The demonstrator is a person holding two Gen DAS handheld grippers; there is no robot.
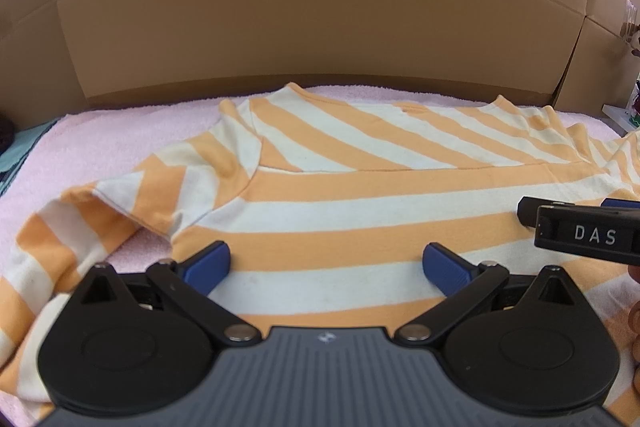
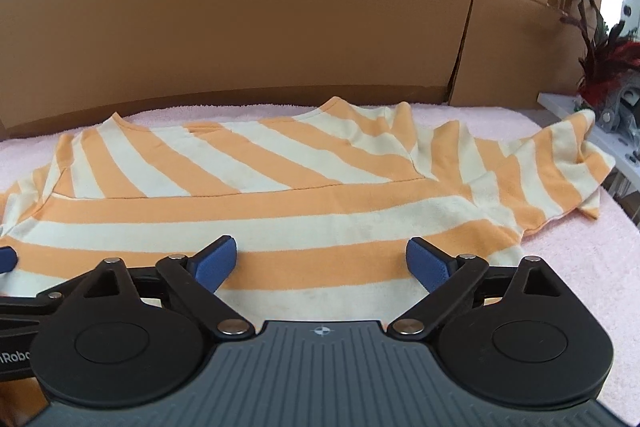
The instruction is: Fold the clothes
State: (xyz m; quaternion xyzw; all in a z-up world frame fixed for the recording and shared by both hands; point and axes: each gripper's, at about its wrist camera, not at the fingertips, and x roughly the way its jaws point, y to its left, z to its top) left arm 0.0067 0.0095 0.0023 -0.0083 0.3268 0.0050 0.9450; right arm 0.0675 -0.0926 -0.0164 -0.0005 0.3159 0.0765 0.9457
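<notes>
An orange-and-cream striped T-shirt (image 1: 360, 203) lies spread on a pink towel (image 1: 120, 131); its far part is folded over toward me, with slanted stripes. My left gripper (image 1: 326, 263) is open and empty, low over the shirt's near part. The left sleeve (image 1: 100, 211) lies out to its left. My right gripper (image 2: 322, 259) is open and empty over the shirt (image 2: 280, 203), with the right sleeve (image 2: 560, 171) bunched up at the far right. The right gripper's side shows in the left wrist view (image 1: 580, 231).
Tall cardboard boxes (image 1: 312, 7) stand right behind the towel (image 2: 580, 255). A red-leaved plant (image 2: 608, 59) and a white shelf (image 2: 560, 103) are at the right. A teal item (image 1: 12, 155) lies at the far left.
</notes>
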